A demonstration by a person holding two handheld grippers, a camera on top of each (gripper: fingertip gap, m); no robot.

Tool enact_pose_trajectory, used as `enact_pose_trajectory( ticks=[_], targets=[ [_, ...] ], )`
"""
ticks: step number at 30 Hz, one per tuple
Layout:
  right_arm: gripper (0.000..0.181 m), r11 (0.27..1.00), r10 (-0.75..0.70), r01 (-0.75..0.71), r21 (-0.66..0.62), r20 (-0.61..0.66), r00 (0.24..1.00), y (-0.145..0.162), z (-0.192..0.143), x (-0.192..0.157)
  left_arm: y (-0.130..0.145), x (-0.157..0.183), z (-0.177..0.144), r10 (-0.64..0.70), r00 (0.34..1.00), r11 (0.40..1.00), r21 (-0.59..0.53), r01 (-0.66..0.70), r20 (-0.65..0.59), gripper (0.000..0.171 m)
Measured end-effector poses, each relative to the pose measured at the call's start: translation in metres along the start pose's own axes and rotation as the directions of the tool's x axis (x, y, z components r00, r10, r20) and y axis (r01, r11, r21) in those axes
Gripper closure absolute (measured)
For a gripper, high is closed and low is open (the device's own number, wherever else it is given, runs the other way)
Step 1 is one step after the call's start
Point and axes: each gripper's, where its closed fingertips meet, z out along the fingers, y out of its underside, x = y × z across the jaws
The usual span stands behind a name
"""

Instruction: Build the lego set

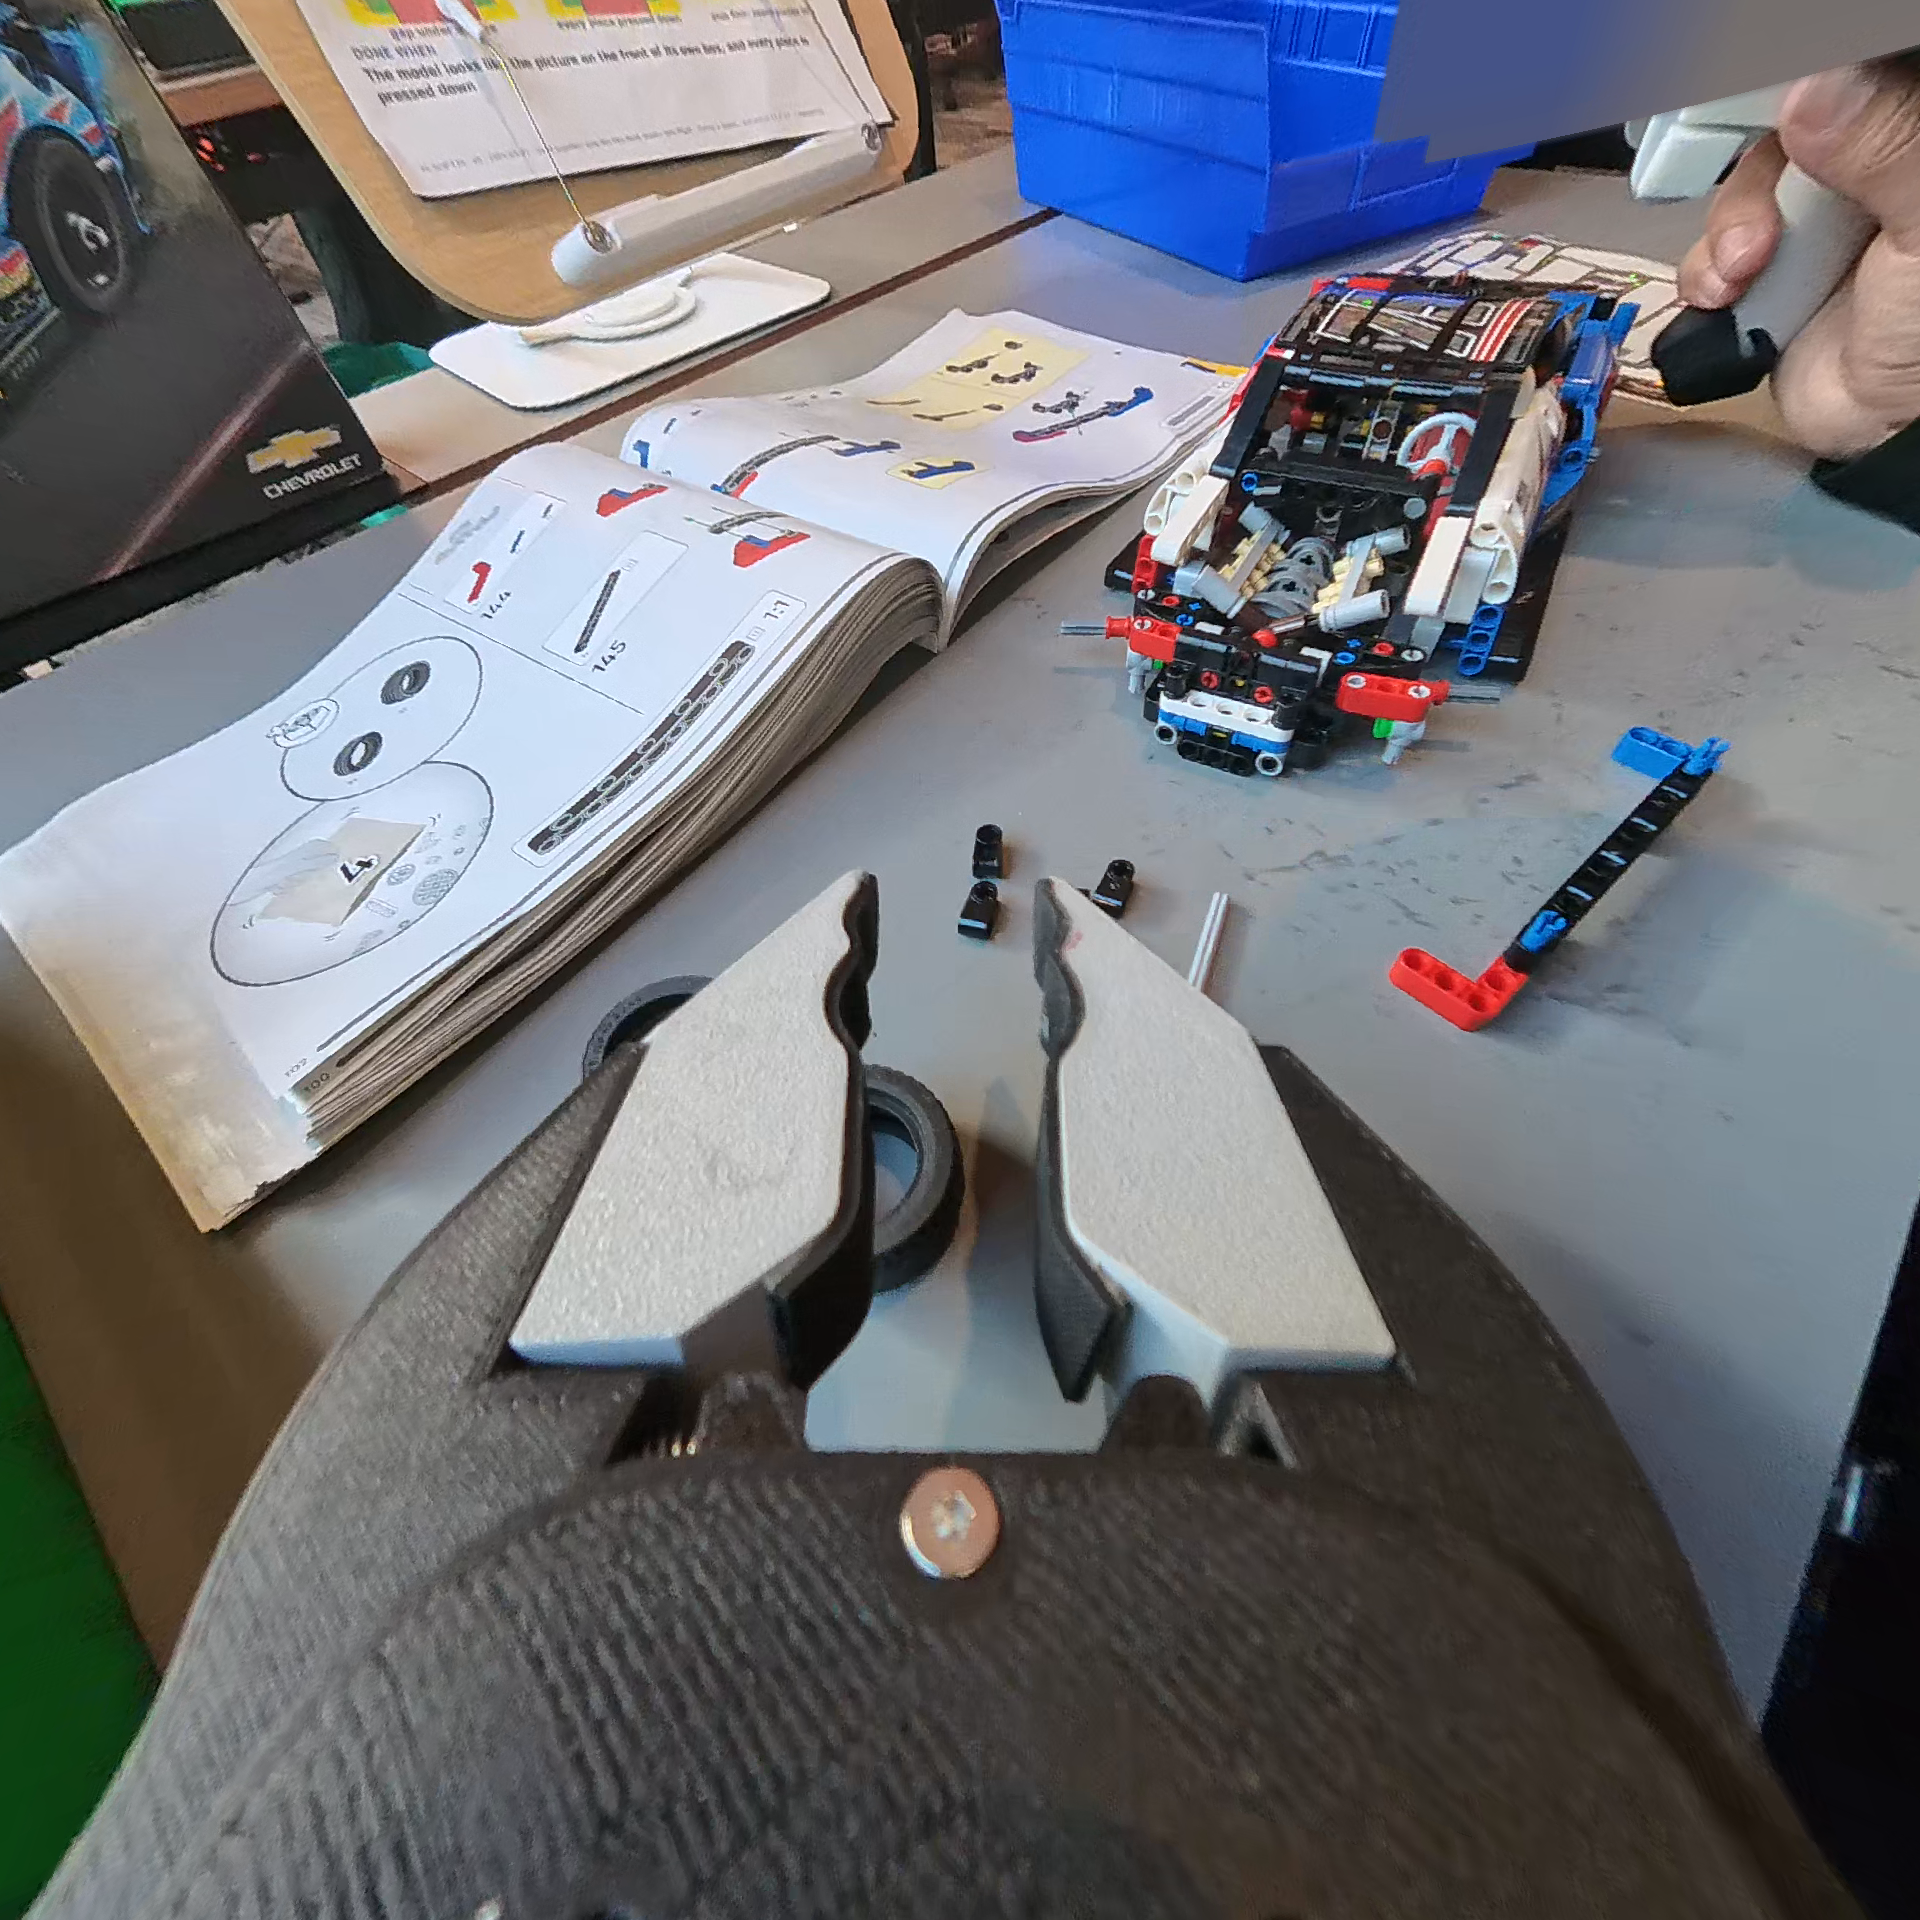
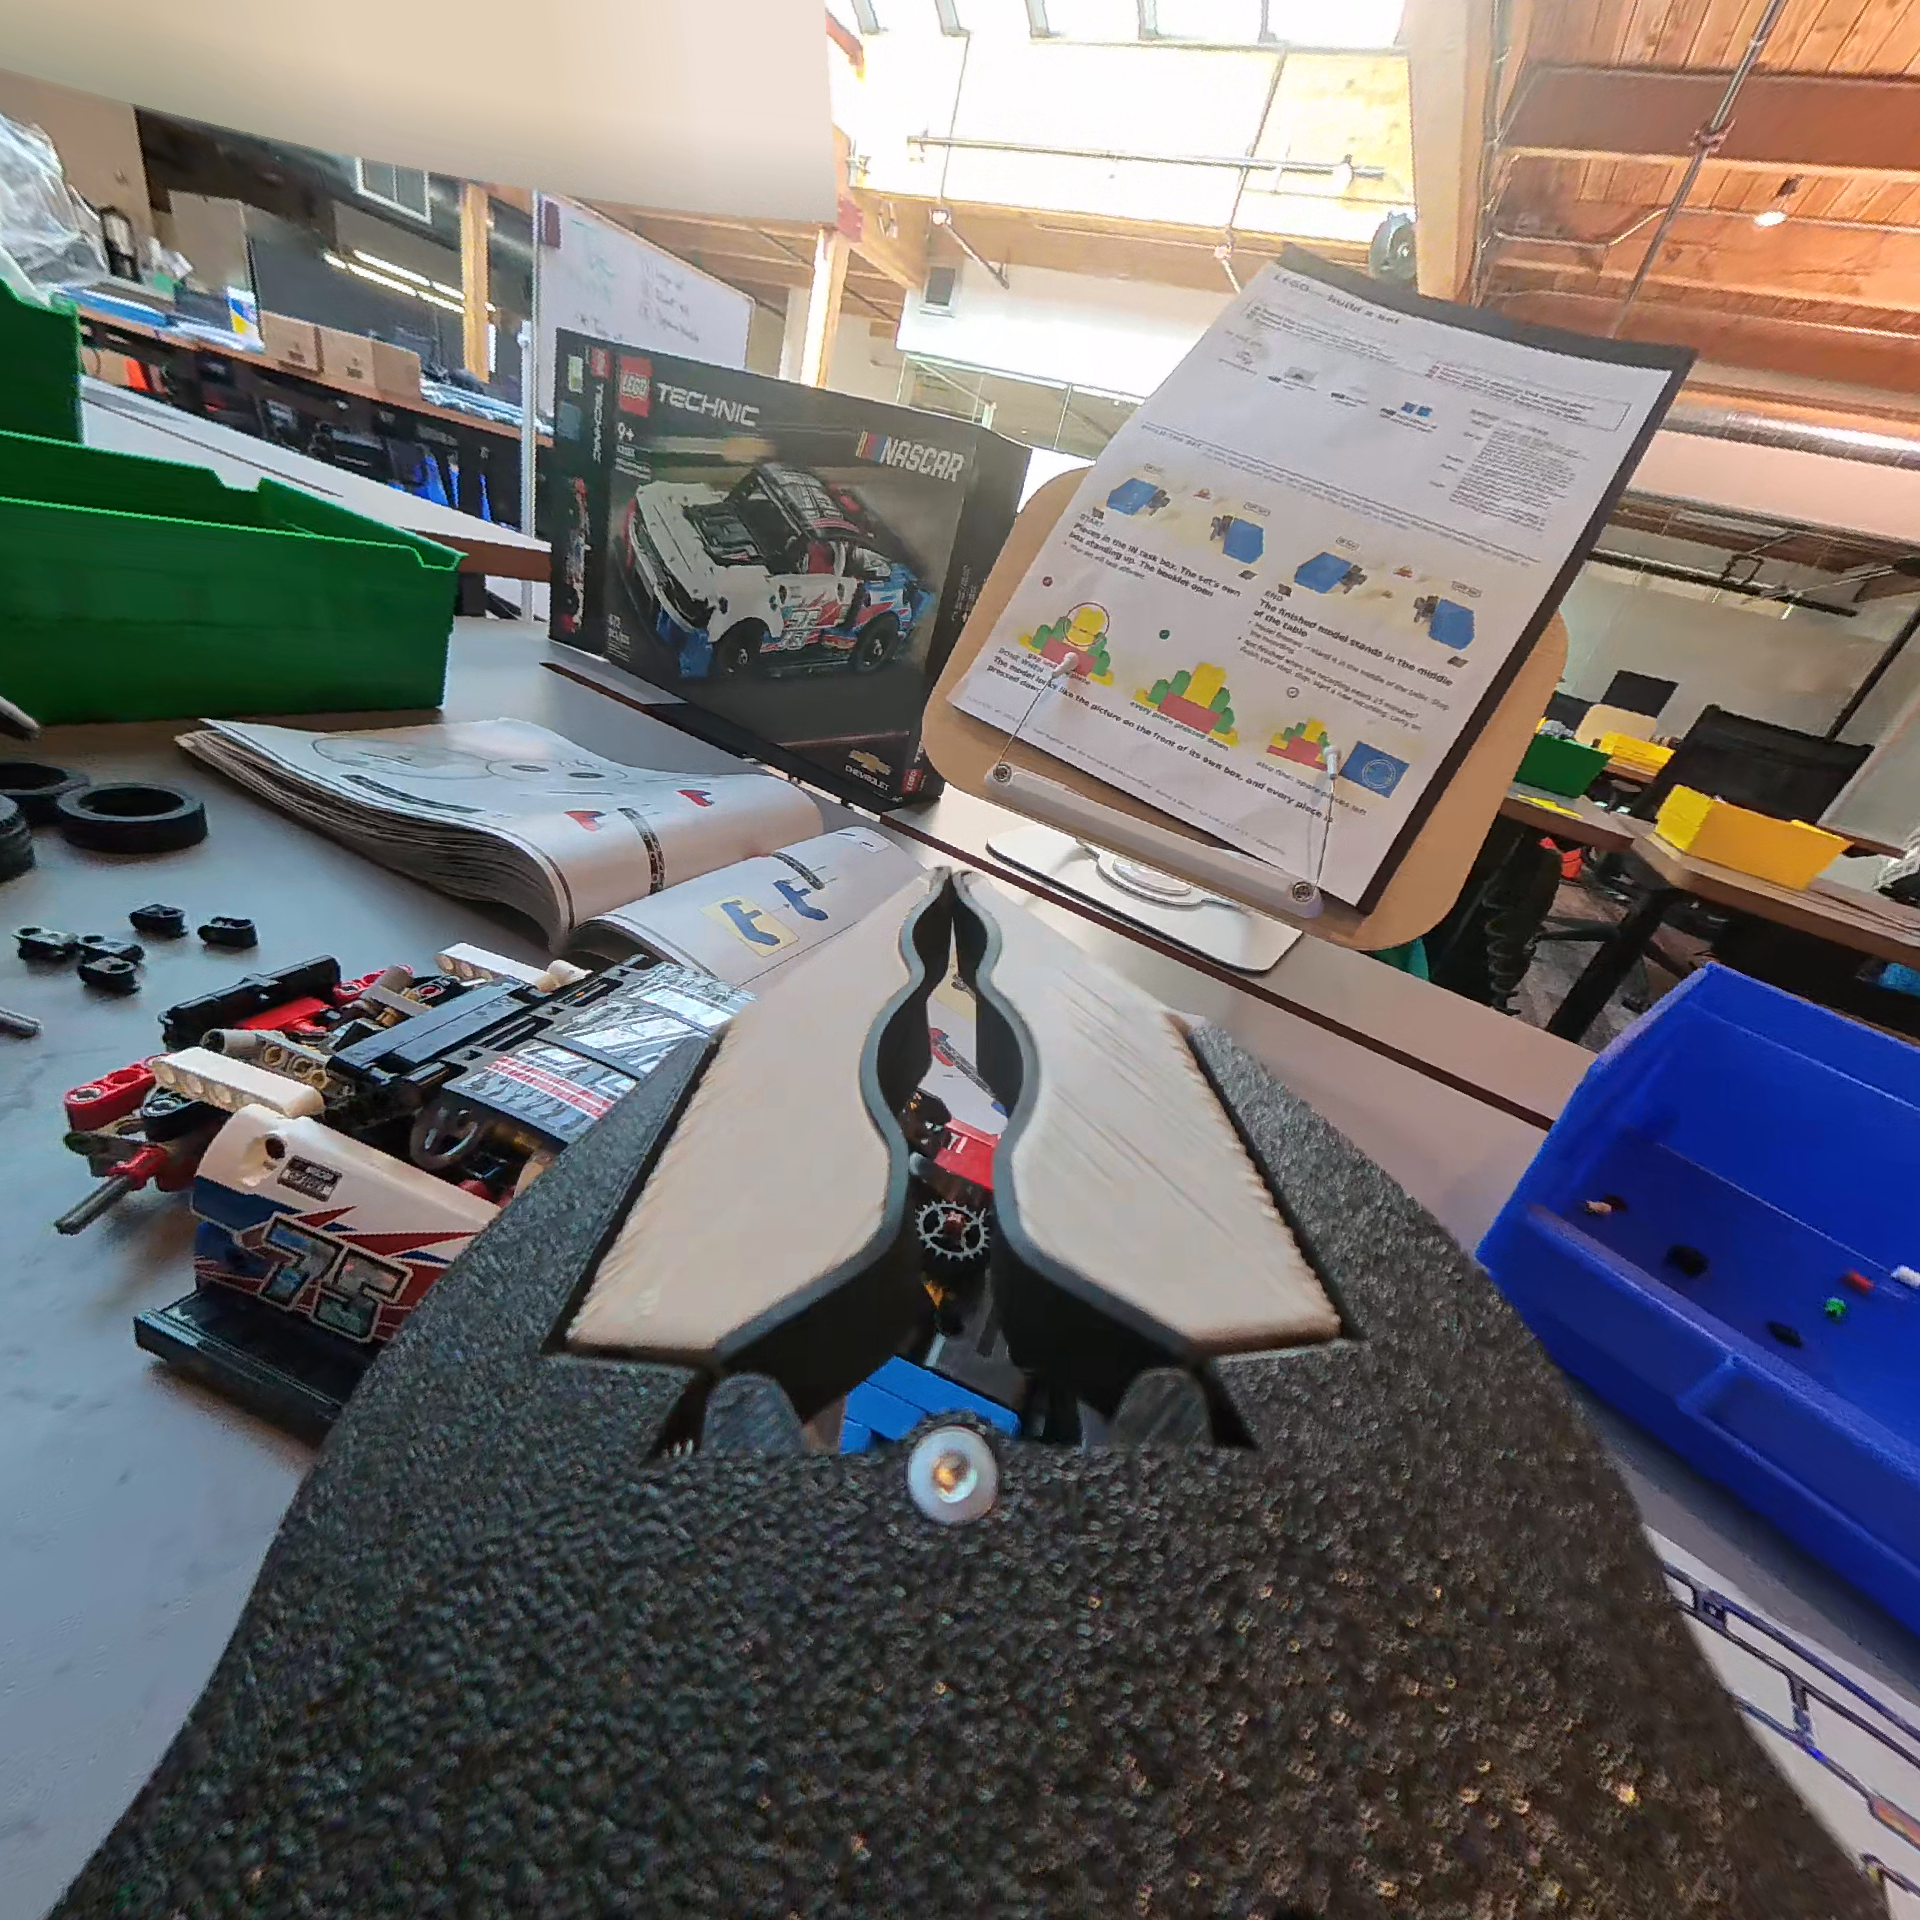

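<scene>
The half-built car sits on the grey table at upper right of the left view, long axis running away, nose toward the camera. The left tool is open and empty above small black pins. The right tool is nearly closed, holding nothing. A careless approach could scatter the pins.

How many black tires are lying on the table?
3, all in the right wrist view: a whole tire left of the booklet, a second tire just behind it, and a third tire cut off by the picture's left edge. More may be hidden.
</scene>
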Motion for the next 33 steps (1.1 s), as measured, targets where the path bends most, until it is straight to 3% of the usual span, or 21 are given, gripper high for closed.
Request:
enact_pose_trajectory(
  ticks=[11, 33],
  targets=[
    [0.181, 1.000, 0.012, -0.011, -0.020, 0.036, 0.999, 0.004, 0.003, -0.006, 0.020, 0.017, -0.011, -0.002, 0.997, 0.995, -0.102, -0.007, -0.082, 0.141],
    [0.181, 0.999, 0.011, -0.008, -0.041, 0.052, 0.999, 0.008, 0.010, -0.008, 0.024, 0.024, -0.011, 0.001, 0.991, 0.992, -0.125, -0.018, -0.131, 0.141]
  ],
)
